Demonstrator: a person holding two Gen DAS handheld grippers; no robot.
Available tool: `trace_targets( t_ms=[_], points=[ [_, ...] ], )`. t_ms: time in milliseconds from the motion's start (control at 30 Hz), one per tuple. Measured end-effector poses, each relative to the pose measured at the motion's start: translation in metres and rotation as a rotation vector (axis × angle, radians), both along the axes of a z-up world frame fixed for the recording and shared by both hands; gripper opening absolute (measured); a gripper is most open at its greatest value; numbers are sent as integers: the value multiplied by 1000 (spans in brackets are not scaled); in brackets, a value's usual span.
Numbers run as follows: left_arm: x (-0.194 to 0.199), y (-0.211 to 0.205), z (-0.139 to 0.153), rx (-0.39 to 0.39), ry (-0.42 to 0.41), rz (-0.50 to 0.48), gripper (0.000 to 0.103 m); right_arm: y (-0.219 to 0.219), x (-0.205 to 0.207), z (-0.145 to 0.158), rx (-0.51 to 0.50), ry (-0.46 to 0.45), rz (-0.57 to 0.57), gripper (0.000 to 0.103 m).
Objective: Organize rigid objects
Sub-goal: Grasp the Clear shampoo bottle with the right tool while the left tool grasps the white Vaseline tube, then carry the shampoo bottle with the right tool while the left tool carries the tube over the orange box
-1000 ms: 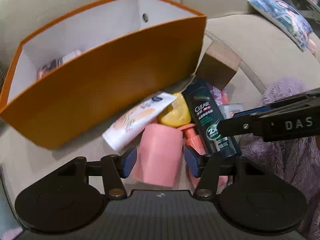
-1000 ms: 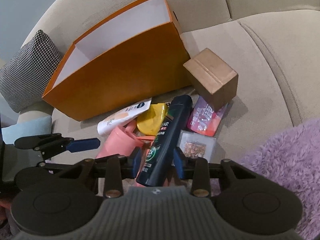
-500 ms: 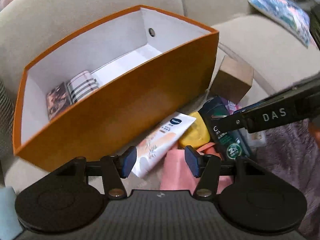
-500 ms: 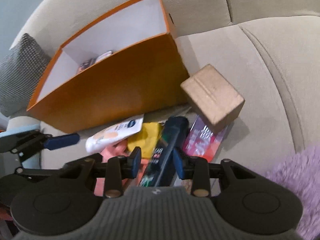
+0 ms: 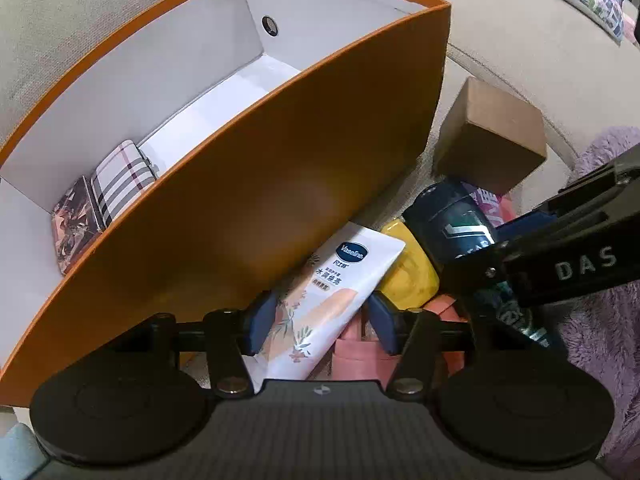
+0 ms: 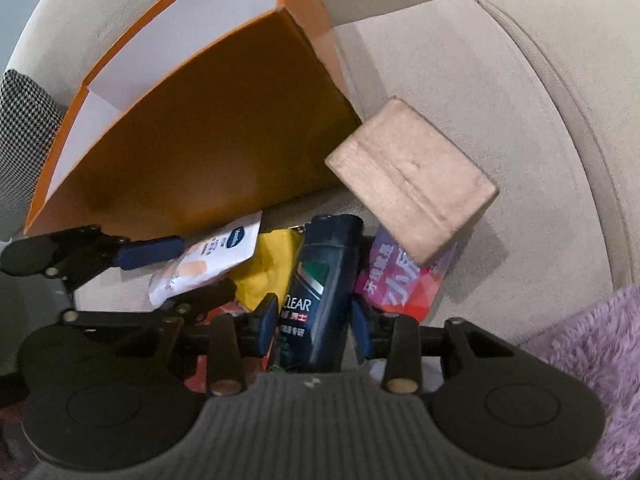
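The left gripper (image 5: 320,322) is standing with its blue pads apart, one on either side of the white lotion tube (image 5: 328,304); whether the pads are touching the tube I cannot tell. The tube is lying on the sofa (image 5: 520,52) at a slant, its flat end toward the yellow pouch (image 5: 408,276) and its other end hidden under the gripper body. A pink cup (image 5: 360,360) is showing just beyond the right pad, partly covered by the tube.

The right gripper (image 6: 314,322) is straddling the dark shampoo bottle (image 6: 324,280), its pads close along the bottle's sides; a narrow gap seems to be showing on the right side, so it is not clearly clamping. The bottle is pointing away from the gripper, cap end near the cardboard box (image 6: 412,184). That brown box is sitting tilted, resting partly on a pink packet (image 6: 400,280) that is lying just right of the bottle.

Behind the pile, the large orange box (image 5: 280,184) is standing open on the sofa, touching or almost touching the tube. Inside it, at the left end, a plaid case (image 5: 120,180) and a patterned case (image 5: 74,232) are leaning side by side. A purple fluffy blanket (image 6: 592,356) is lying at the right, and a checked cushion (image 6: 24,132) is resting at the far left.
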State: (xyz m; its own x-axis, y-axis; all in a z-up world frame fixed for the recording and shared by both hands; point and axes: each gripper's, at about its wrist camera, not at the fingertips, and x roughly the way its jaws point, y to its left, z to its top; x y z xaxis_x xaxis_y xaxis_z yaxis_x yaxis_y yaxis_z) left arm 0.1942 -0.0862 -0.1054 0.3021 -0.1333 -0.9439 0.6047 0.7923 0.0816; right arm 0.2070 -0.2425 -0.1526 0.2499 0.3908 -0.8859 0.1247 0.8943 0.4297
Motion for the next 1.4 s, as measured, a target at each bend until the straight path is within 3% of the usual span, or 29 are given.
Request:
trace_targets(
  t_ms=[233, 400, 800, 967, 1100, 1400],
  points=[
    [0, 21, 15, -94, -26, 58, 33, 5, -3, 22, 12, -62, 0, 38],
    [-6, 34, 23, -94, -37, 80, 20, 11, 2, 32, 59, -85, -2, 38],
    [7, 45, 2, -140, 67, 153, 24, 20, 15, 8, 74, -36, -14, 38],
    [2, 44, 3, -141, 42, 162, 21, 26, 22, 3, 96, -27, -9, 39],
    [-5, 53, 12, -184, 17, 180, 19, 31, 19, 5, 75, -43, 8, 37],
    [-34, 73, 52, -304, -90, 280, 18, 34, 2, 41, 24, -161, 37, 36]
  ],
)
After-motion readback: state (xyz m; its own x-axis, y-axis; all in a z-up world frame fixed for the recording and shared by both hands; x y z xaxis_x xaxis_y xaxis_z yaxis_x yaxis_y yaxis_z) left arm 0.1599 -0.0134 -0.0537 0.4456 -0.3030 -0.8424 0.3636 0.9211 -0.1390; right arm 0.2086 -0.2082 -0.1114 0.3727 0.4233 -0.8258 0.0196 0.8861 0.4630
